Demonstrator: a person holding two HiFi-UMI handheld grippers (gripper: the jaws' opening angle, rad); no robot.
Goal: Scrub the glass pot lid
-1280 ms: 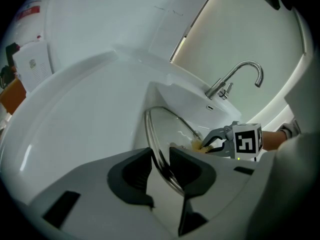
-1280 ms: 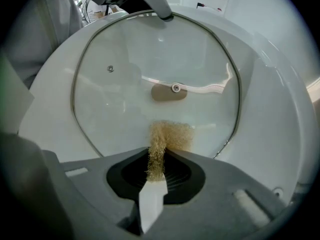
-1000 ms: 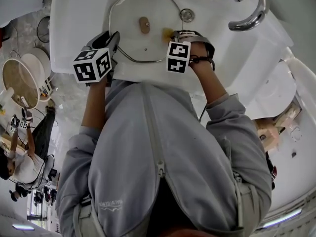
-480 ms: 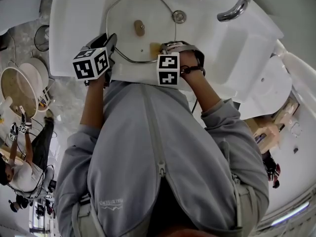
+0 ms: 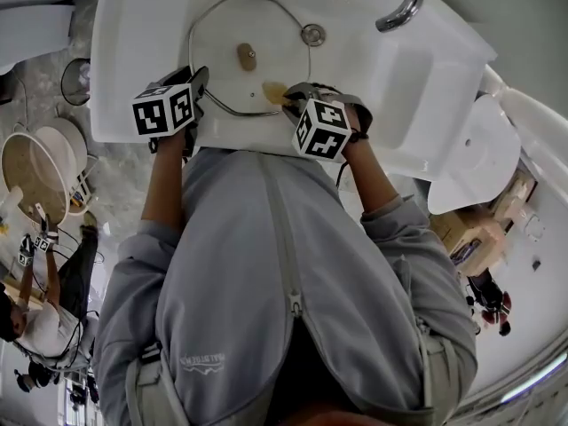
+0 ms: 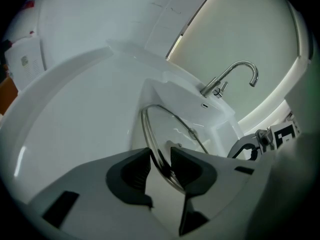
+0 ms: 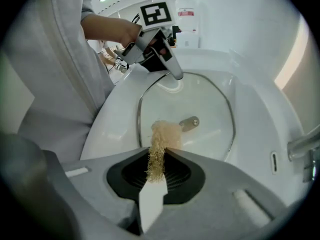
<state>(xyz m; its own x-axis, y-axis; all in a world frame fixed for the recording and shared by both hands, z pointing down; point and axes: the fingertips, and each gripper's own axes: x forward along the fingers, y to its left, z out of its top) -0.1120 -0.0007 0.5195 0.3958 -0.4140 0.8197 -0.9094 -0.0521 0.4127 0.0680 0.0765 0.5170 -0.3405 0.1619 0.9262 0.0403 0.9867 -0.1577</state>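
Note:
The glass pot lid (image 5: pixel 266 38) lies in the white sink basin, its tan knob (image 5: pixel 246 57) facing up. My left gripper (image 5: pixel 199 85) has the lid's metal rim (image 6: pixel 159 151) between its pads at the near left edge; its jaws are opening, and the pads still touch the rim. My right gripper (image 5: pixel 289 94) is shut on a tan fibrous scrub pad (image 7: pixel 164 134). The pad (image 5: pixel 273 90) rests on the glass (image 7: pixel 205 101) near the knob (image 7: pixel 189 122). The left gripper (image 7: pixel 167 64) shows across the lid in the right gripper view.
A chrome faucet (image 5: pixel 398 5) curves over the sink's far right side, and the drain (image 5: pixel 312 35) sits just beyond the lid. The sink's white rim (image 5: pixel 124 78) surrounds the basin. Another person (image 5: pixel 35 300) stands on the floor at lower left.
My right gripper has drawn the scrub pad across the glass toward the lid's near rim, and its marker cube has turned. My left gripper stays on the rim.

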